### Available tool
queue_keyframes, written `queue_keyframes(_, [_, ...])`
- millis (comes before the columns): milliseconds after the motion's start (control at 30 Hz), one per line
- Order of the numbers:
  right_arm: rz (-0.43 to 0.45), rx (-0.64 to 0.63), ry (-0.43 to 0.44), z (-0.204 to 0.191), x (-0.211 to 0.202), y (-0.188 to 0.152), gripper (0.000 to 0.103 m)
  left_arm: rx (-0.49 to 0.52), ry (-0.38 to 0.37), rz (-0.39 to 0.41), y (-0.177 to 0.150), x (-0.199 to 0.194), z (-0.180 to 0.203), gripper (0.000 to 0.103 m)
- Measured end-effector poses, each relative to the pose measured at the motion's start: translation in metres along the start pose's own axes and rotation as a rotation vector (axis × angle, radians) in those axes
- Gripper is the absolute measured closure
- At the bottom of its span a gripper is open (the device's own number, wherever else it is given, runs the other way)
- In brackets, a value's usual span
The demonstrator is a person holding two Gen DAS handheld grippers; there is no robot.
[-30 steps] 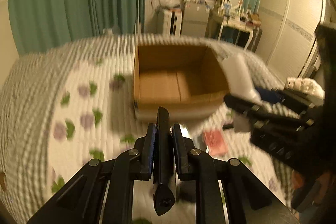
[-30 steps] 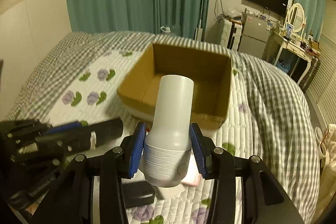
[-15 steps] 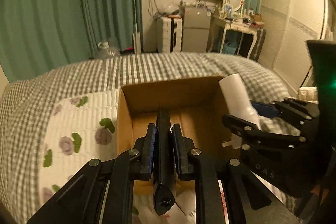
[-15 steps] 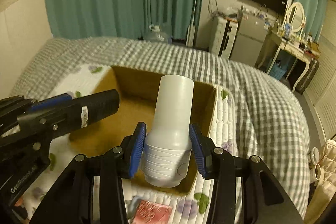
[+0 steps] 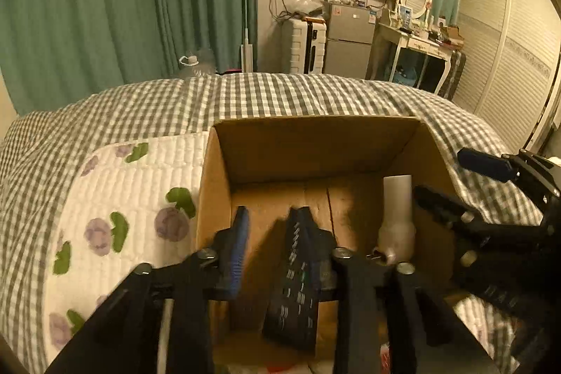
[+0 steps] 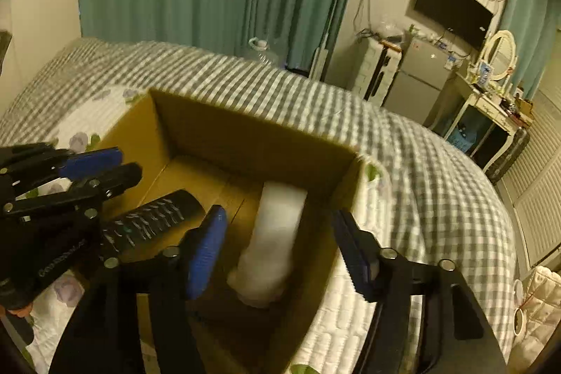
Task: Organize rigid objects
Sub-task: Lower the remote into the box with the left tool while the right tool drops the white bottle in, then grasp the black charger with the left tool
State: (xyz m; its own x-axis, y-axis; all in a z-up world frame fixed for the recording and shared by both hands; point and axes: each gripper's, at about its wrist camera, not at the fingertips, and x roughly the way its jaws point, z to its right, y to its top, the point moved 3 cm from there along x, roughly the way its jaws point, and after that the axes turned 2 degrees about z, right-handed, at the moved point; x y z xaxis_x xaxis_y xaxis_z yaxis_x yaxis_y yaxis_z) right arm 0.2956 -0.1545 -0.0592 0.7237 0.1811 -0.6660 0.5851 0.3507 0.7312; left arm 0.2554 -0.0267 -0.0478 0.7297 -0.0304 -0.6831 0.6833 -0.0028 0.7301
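An open cardboard box sits on the bed. My left gripper is open over the box's near left part. A black remote control lies loose inside the box, leaning by the left gripper's right finger. My right gripper is open over the box's right part. A white bottle lies free in the box between its spread fingers. The right gripper also shows at the right edge of the left wrist view.
The bed has a grey checked blanket and a white quilt with purple flowers. Green curtains, a fridge, a dressing table and a wardrobe stand beyond the bed.
Both grippers moved forward over the box and opened. The remote dropped from the left gripper and the white bottle from the right gripper into the box.
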Motion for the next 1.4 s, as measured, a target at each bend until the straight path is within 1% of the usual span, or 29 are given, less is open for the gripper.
queue_keyframes(33, [0.009, 0.008, 0.007, 0.003, -0.008, 0.002, 0.039, 0.003, 0.009, 0.0, 0.0, -0.012, 0.0, 0.056])
queue_keyframes(67, [0.011, 0.015, 0.012, 0.006, -0.016, 0.004, 0.039, 0.007, 0.018, 0.009, -0.001, -0.022, 0.0, 0.055])
queue_keyframes(100, [0.011, 0.019, 0.009, 0.008, -0.025, 0.006, 0.036, 0.011, 0.021, 0.018, -0.001, -0.031, 0.0, 0.055])
queue_keyframes(133, [0.012, 0.021, -0.001, 0.01, -0.034, 0.007, 0.034, 0.018, 0.023, 0.026, -0.003, -0.044, 0.0, 0.05])
queue_keyframes(200, [0.017, 0.011, -0.024, 0.013, -0.057, 0.008, 0.023, 0.019, 0.031, 0.027, -0.007, -0.065, 0.0, 0.041])
queue_keyframes(267, [0.025, 0.004, -0.039, 0.015, -0.08, 0.006, 0.018, 0.018, 0.034, 0.037, -0.013, -0.087, 0.002, 0.04])
queue_keyframes(300, [0.027, 0.013, -0.048, 0.017, -0.095, 0.003, 0.016, 0.016, 0.039, 0.043, -0.016, -0.097, 0.003, 0.037])
queue_keyframes(333, [0.023, 0.025, -0.048, 0.018, -0.106, 0.0, 0.015, 0.013, 0.045, 0.047, -0.02, -0.106, 0.003, 0.031])
queue_keyframes(367, [0.018, 0.035, -0.044, 0.019, -0.114, -0.004, 0.013, 0.003, 0.049, 0.048, -0.025, -0.116, 0.004, 0.029])
queue_keyframes(433, [0.001, 0.068, -0.033, 0.021, -0.133, -0.017, 0.011, -0.019, 0.039, 0.04, -0.034, -0.128, 0.005, 0.028])
queue_keyframes(500, [-0.023, 0.096, -0.017, 0.023, -0.151, -0.032, 0.011, -0.064, 0.035, 0.022, -0.047, -0.138, 0.004, 0.028])
queue_keyframes(667, [-0.086, 0.115, 0.01, 0.022, -0.18, -0.082, 0.011, -0.147, 0.049, -0.017, -0.078, -0.144, 0.0, 0.028])
queue_keyframes(767, [-0.109, 0.119, 0.02, 0.02, -0.183, -0.114, 0.011, -0.164, 0.067, -0.057, -0.102, -0.138, 0.003, 0.028])
queue_keyframes(867, [-0.114, 0.125, 0.024, 0.018, -0.178, -0.138, 0.011, -0.136, 0.096, -0.083, -0.121, -0.131, 0.011, 0.028])
queue_keyframes(1000, [-0.12, 0.087, 0.018, 0.013, -0.159, -0.155, 0.011, -0.105, 0.121, -0.102, -0.146, -0.121, 0.016, 0.028])
queue_keyframes(1067, [-0.127, 0.062, 0.031, 0.006, -0.148, -0.161, 0.011, -0.091, 0.139, -0.118, -0.16, -0.114, 0.019, 0.028])
queue_keyframes(1167, [-0.132, 0.042, 0.057, -0.003, -0.135, -0.167, 0.011, -0.101, 0.133, -0.145, -0.177, -0.104, 0.023, 0.028])
queue_keyframes(1233, [-0.133, 0.023, 0.068, -0.01, -0.128, -0.172, 0.011, -0.094, 0.15, -0.172, -0.189, -0.096, 0.026, 0.028])
queue_keyframes(1267, [-0.136, 0.014, 0.077, -0.014, -0.125, -0.176, 0.011, -0.094, 0.147, -0.178, -0.193, -0.093, 0.028, 0.028])
queue_keyframes(1333, [-0.151, -0.008, 0.089, -0.023, -0.116, -0.184, 0.011, -0.093, 0.142, -0.209, -0.203, -0.085, 0.033, 0.028])
queue_keyframes(1400, [-0.179, -0.017, 0.097, -0.028, -0.108, -0.191, 0.011, -0.094, 0.132, -0.215, -0.208, -0.082, 0.037, 0.028])
